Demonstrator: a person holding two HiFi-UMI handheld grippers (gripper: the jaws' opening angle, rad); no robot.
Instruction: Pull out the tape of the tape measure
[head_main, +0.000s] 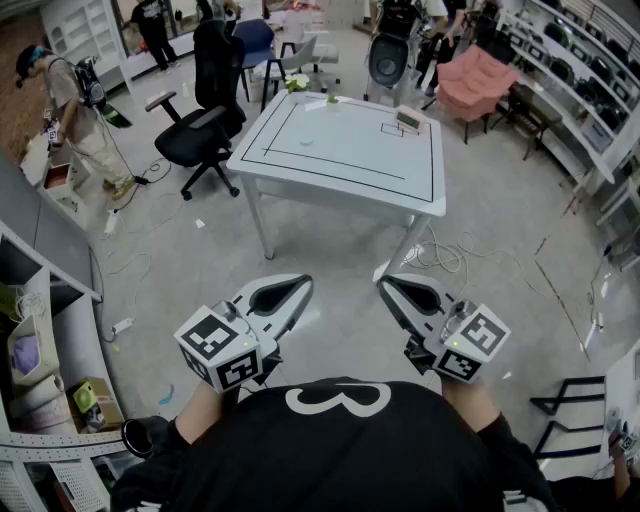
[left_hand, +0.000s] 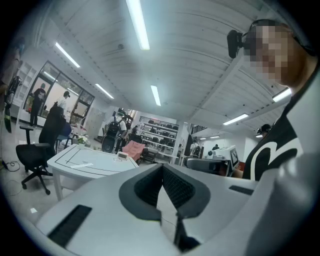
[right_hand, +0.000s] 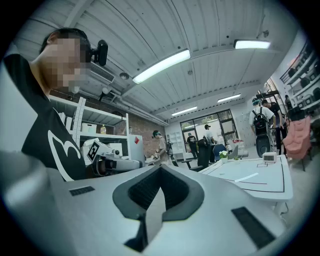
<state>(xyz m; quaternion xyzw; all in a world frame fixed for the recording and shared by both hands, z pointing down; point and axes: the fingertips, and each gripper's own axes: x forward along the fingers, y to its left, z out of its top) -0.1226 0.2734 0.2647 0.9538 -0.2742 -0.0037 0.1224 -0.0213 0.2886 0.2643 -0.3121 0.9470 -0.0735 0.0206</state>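
Left tool (head_main: 303, 286): closed. Its own view shows the two dark pads pressed together with nothing between them. It is held low in front of the person's black shirt (head_main: 340, 450), with its marker cube (head_main: 220, 350) nearest the body.

Right tool (head_main: 385, 288): closed. Its own view shows the pads meeting and holding nothing. It is held level with the left tool and just to that tool's right. The tips of the two tools angle toward each other but stay apart.

Surface (head_main: 340, 160): a white table with a black outline marked on its top. It stands well ahead of both tools, across open floor (head_main: 330, 250), and neither tool is near it.

Task item: a small boxy item (head_main: 408, 122) sits on the surface near the corner furthest from the tools, ahead and to the right of the right tool. It is too small to confirm as the tape measure. A thin pale strip (right_hand: 248, 177) lies flat near the middle of the surface.

Surroundings:
- A black office chair (head_main: 200, 130) stands ahead and to the left of the left tool, beside the surface.
- A pink chair (head_main: 475, 80) stands beyond the surface, to the right.
- Loose cables (head_main: 450, 255) lie on the floor ahead of the right tool.
- A shelf unit (head_main: 40, 350) stands close on the left of the left tool.
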